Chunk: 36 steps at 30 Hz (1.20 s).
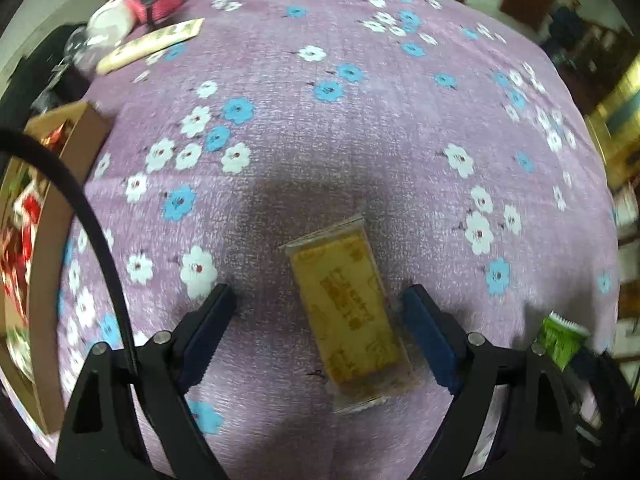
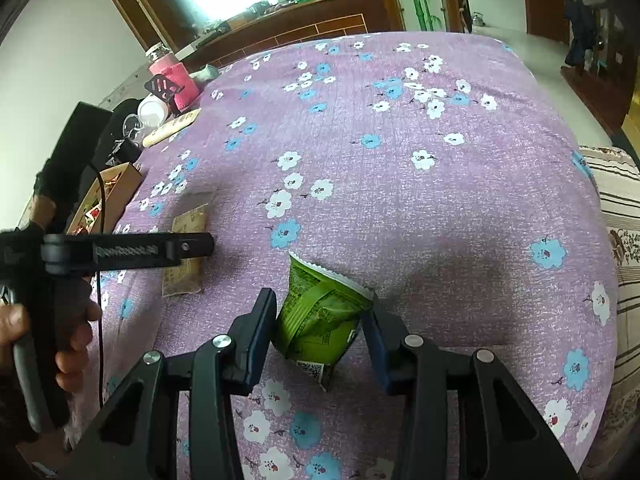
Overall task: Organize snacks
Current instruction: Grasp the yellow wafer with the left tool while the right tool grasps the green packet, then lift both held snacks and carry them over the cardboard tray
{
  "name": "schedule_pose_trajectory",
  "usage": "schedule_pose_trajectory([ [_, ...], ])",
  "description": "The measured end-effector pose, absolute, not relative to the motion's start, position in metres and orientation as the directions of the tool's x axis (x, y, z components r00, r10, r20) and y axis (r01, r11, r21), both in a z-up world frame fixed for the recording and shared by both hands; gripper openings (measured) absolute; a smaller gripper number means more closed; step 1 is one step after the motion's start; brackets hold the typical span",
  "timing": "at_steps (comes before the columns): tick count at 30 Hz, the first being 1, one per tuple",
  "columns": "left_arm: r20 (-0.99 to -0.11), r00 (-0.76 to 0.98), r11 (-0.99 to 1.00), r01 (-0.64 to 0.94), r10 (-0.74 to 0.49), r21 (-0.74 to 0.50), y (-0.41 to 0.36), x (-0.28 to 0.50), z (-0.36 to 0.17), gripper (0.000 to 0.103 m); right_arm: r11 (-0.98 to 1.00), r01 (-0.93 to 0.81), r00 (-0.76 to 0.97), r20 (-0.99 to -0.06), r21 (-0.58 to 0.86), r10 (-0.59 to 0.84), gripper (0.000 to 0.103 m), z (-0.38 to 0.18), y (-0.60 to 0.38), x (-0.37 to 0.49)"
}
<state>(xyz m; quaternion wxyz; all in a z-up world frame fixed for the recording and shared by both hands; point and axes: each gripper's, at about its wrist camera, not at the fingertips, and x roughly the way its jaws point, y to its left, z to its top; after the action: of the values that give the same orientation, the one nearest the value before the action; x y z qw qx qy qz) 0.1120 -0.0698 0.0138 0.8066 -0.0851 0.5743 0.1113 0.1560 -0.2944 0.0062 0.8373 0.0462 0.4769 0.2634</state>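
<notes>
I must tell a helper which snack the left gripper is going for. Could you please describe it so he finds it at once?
On the purple flowered tablecloth, look between the open fingers of the left gripper. There lies a flat, rectangular yellow snack packet with clear sealed ends. The only nearby snack is a crumpled green packet, held in the right gripper.

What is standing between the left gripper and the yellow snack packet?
Nothing visible. The yellow snack packet lies flat on the purple flowered cloth, already between the open fingers of the left gripper, nearer its right-hand finger.
</notes>
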Motion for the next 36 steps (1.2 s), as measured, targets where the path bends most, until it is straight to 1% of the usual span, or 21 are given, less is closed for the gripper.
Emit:
schedule_pose_trajectory([
  [2, -0.944, 0.318, 0.955, -0.296, 0.092, -0.006, -0.075, 0.111, 0.013, 0.088, 0.87, -0.384, 0.419, -0.781, 0.311, 0.464, 0.044, 0.007, -0.291, 0.157],
  [5, -0.941, 0.326, 0.955, -0.298, 0.091, -0.012, -0.083, 0.11, 0.013, 0.084, 0.891, -0.372, 0.44, -0.796, 0.261, 0.417, 0.044, 0.008, -0.282, 0.157],
  [6, -0.94, 0.33, 0.956, -0.292, 0.089, -0.012, -0.085, 0.114, 0.012, 0.081, 0.9, -0.373, 0.451, -0.803, 0.227, 0.39, 0.043, 0.008, -0.278, 0.157],
  [7, -0.937, 0.337, 0.958, -0.285, 0.086, -0.014, -0.08, 0.112, 0.016, 0.075, 0.907, -0.374, 0.466, -0.807, 0.193, 0.364, 0.042, 0.008, -0.274, 0.156],
  [8, -0.933, 0.351, 0.961, -0.277, 0.085, -0.016, -0.081, 0.109, 0.017, 0.071, 0.91, -0.377, 0.476, -0.807, 0.172, 0.35, 0.042, 0.007, -0.272, 0.154],
  [9, -0.931, 0.356, 0.962, -0.272, 0.085, -0.016, -0.084, 0.118, 0.018, 0.063, 0.912, -0.379, 0.484, -0.806, 0.157, 0.34, 0.041, 0.007, -0.271, 0.153],
  [10, -0.928, 0.362, 0.965, -0.262, 0.083, -0.016, -0.091, 0.13, 0.021, 0.053, 0.913, -0.379, 0.485, -0.807, 0.154, 0.337, 0.041, 0.007, -0.271, 0.153],
  [12, -0.924, 0.373, 0.968, -0.252, 0.083, -0.015, -0.094, 0.127, 0.024, 0.043, 0.914, -0.373, 0.485, -0.806, 0.16, 0.339, 0.04, 0.007, -0.274, 0.153],
  [15, -0.922, 0.381, 0.967, -0.251, 0.067, -0.034, -0.09, 0.12, 0.029, 0.036, 0.916, -0.369, 0.488, -0.807, 0.156, 0.334, 0.039, 0.008, -0.276, 0.151],
  [18, -0.922, 0.385, 0.97, -0.237, 0.04, -0.057, -0.081, 0.12, 0.03, 0.035, 0.918, -0.366, 0.489, -0.807, 0.153, 0.33, 0.039, 0.009, -0.277, 0.149],
  [25, -0.922, 0.386, 0.977, -0.202, 0.014, -0.069, -0.087, 0.113, 0.032, 0.035, 0.919, -0.365, 0.492, -0.808, 0.148, 0.325, 0.039, 0.01, -0.277, 0.144],
  [36, -0.914, 0.404, 0.986, -0.14, -0.024, -0.088, -0.081, 0.074, 0.032, 0.035, 0.911, -0.382, 0.481, -0.809, 0.154, 0.338, 0.039, 0.014, -0.271, 0.124],
])
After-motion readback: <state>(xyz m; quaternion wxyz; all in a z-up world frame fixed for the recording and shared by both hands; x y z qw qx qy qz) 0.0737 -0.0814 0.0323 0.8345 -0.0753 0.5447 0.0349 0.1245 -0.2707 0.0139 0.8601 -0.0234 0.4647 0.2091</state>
